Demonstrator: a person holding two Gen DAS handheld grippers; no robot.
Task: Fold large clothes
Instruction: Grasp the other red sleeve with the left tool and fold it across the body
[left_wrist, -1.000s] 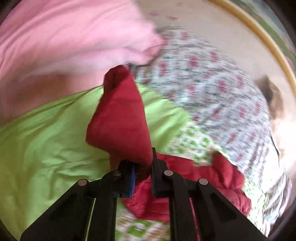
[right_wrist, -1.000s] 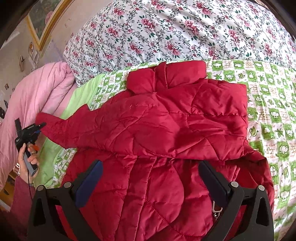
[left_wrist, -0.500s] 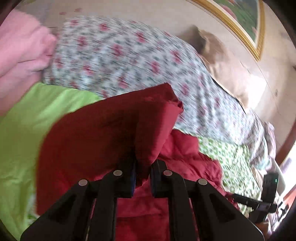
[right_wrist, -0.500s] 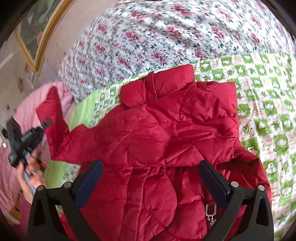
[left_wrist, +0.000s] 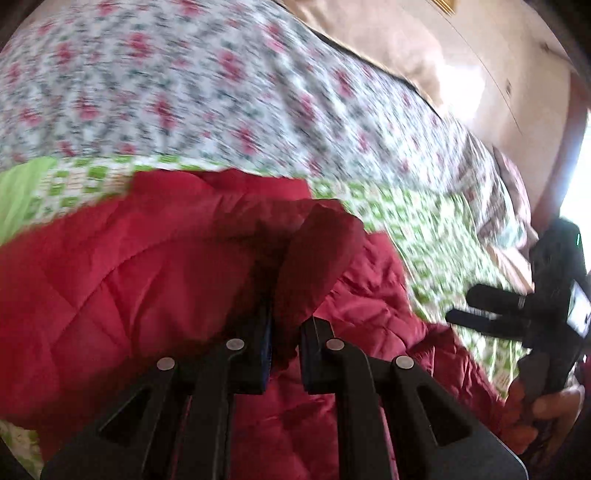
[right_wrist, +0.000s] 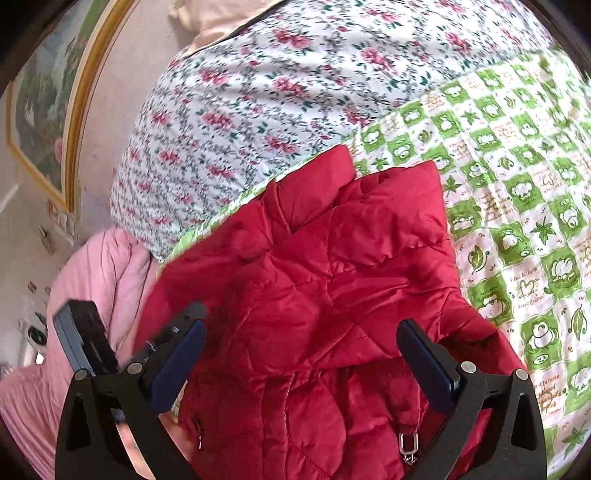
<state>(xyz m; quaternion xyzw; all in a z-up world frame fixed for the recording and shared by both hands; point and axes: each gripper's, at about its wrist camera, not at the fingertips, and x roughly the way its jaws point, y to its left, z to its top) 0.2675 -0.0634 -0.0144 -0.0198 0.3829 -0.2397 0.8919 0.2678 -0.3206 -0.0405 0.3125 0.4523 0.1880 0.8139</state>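
Item: red quilted puffer jacket (right_wrist: 332, 280), padded, shiny shell, with a metal zip pull (right_wrist: 407, 445) showing near its lower edge. Location: on the bed, lying on the green-and-white checked quilt with cartoon prints (right_wrist: 517, 192); its collar end points toward the white floral-print duvet with pink roses (right_wrist: 258, 110). Spread on this broad soft surface, the jacket has room to be folded flat.

Left hand-held gripper (left_wrist: 284, 354): jaws together, clamped on a fold of the jacket's red sleeve cuff (left_wrist: 317, 254). The cuff stands up between the pads and hangs over the jacket's body, a hold that suits carrying the sleeve inward across the torso. This view is motion-blurred, so finer detail of the grip cannot be told.

Right hand-held gripper (right_wrist: 303, 350): jaws wide apart, nothing between the pads, hovering above the jacket's middle. Judged purpose: ready to press or pin the body once the sleeve lands.

Also present: pink ribbed blanket (right_wrist: 96, 280) bunched at the bed's edge beside the jacket; gold-framed picture (right_wrist: 48, 110) on the wall; tan pillow (left_wrist: 388, 48) behind the duvet.

Stage, as a judgement: sleeve fold under way, not yet laid down; the rest of the folding is still to do.
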